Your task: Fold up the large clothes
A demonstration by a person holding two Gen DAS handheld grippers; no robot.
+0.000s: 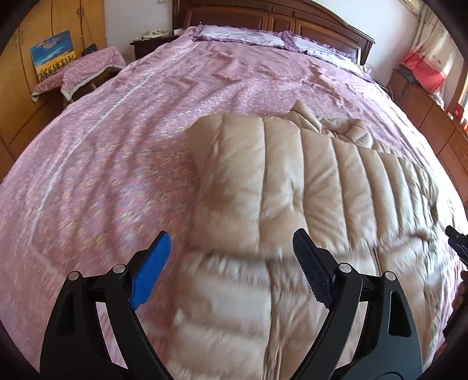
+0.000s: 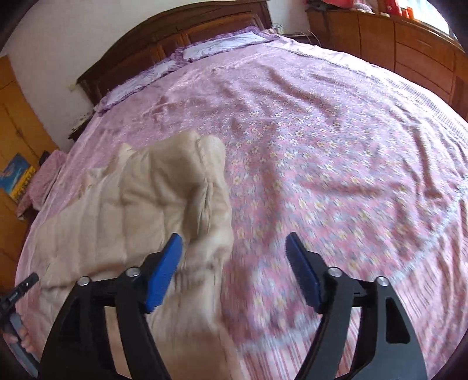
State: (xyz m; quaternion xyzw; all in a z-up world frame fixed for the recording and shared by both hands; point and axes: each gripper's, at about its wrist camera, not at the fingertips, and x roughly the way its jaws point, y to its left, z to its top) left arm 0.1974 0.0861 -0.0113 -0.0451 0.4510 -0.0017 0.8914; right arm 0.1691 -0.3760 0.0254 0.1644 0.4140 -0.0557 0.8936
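Observation:
A beige quilted down jacket (image 1: 280, 187) lies on the pink flowered bedspread (image 1: 117, 163), one part folded over the rest. My left gripper (image 1: 232, 260) hovers open above the jacket's near left edge, nothing between its blue pads. In the right wrist view the jacket (image 2: 140, 204) fills the left half, with a bunched sleeve end at its right edge. My right gripper (image 2: 234, 263) stands open over that edge; the cloth lies below and between the fingers, and neither pad presses on it.
Two lilac pillows (image 1: 242, 36) and a dark wooden headboard (image 1: 292, 17) stand at the bed's far end. A covered stool (image 1: 79, 70) with a painting (image 1: 54, 54) is beside the bed on the left. Wooden cabinets (image 2: 409, 43) line the right side.

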